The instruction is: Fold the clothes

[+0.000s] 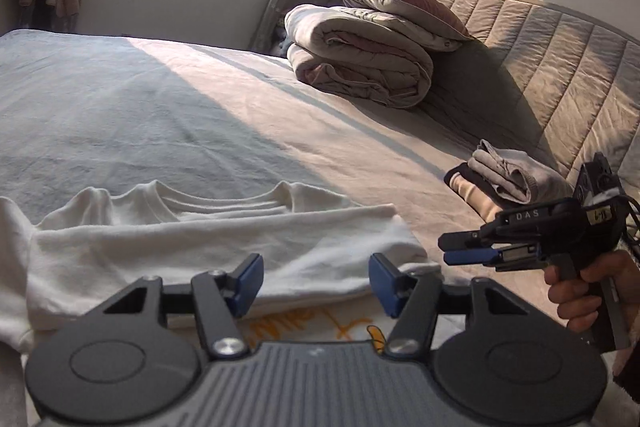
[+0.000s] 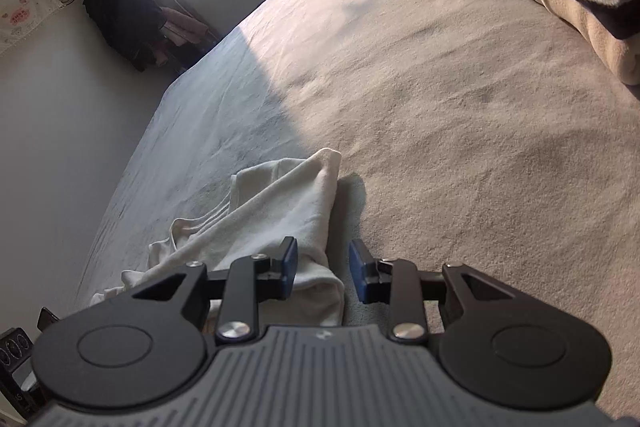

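On the bed [image 1: 160, 99], white shirt [image 1: 200, 247]

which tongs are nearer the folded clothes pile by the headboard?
Right. The right tongs hang off the white shirt's edge, on the side where the folded pile lies. The left tongs sit over the shirt itself, farther from the pile.
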The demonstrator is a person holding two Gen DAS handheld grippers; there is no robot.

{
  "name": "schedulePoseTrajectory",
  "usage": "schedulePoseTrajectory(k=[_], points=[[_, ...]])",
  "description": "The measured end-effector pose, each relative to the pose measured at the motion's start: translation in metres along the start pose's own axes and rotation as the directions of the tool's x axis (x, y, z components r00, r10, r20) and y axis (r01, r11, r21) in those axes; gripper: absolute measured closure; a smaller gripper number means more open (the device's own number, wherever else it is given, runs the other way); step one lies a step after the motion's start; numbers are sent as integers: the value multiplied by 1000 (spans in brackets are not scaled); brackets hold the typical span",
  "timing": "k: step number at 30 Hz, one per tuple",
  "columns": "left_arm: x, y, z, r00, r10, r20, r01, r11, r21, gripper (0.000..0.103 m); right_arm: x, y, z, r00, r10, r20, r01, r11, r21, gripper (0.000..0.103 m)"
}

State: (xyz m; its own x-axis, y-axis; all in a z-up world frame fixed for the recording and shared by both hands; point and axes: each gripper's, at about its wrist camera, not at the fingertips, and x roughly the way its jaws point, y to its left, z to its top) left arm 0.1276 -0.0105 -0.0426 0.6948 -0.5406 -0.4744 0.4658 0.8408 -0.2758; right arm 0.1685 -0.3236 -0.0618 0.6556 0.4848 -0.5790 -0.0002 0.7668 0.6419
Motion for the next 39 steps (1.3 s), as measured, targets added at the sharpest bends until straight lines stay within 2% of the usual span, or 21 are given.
schedulePoseTrajectory(k=[3, 5, 8, 10, 15, 17, 18, 19, 22, 26, 29, 32, 34, 36, 39], points=[[30, -31, -1, 995, -85, -43, 88, 992, 91, 47, 7, -6, 10, 1000, 14, -12, -14, 1000, 16, 70], [52, -56, -3, 990, -123, -74, 134, 975, 176, 47, 12, -9, 17, 999, 28, -19, -28, 999, 23, 70], [75, -80, -6, 983, -146, -110, 170, 952, 254, 53, 20, -15, 26, 998, 58, -33, -56, 998, 39, 70], [83, -87, -8, 980, -162, -119, 189, 943, 274, 54, 26, -18, 31, 996, 72, -43, -70, 997, 43, 70], [94, -94, -11, 974, -180, -135, 212, 937, 278, 55, 44, -20, 38, 994, 87, -60, -87, 996, 13, 71], [97, -94, -12, 972, -182, -150, 218, 936, 277, 55, 50, -19, 40, 995, 87, -54, -88, 996, -6, 77], [98, -94, -13, 970, -184, -159, 223, 934, 278, 55, 53, -19, 41, 995, 85, -49, -86, 996, -18, 89], [98, -94, -15, 967, -192, -168, 234, 931, 282, 55, 54, -17, 41, 996, 82, -42, -83, 996, -40, 94], [98, -98, -21, 958, -209, -198, 263, 916, 303, 56, 54, -10, 44, 996, 88, -3, -88, 991, -103, 97], [98, -97, -22, 955, -211, -207, 268, 915, 303, 56, 69, -13, 44, 999, 53, -12, -54, 991, -120, 97], [95, -97, -21, 955, -218, -203, 273, 913, 303, 56, 67, -14, 44, 998, 57, -14, -58, 992, -115, 97], [86, -97, -17, 953, -229, -201, 283, 910, 303, 56, 58, -9, 45, 998, 45, -35, -49, 991, -128, 87], [77, -94, -15, 952, -236, -197, 286, 913, 289, 54, 51, -4, 45, 999, 30, -38, -36, 987, -155, 85], [68, -91, -13, 957, -223, -188, 270, 921, 281, 53, 44, 2, 44, 999, 23, -32, -28, 985, -171, 85], [52, -82, -9, 972, -166, -168, 207, 941, 266, 47, 38, 12, 41, 999, 19, -28, -24, 982, -186, 84]])
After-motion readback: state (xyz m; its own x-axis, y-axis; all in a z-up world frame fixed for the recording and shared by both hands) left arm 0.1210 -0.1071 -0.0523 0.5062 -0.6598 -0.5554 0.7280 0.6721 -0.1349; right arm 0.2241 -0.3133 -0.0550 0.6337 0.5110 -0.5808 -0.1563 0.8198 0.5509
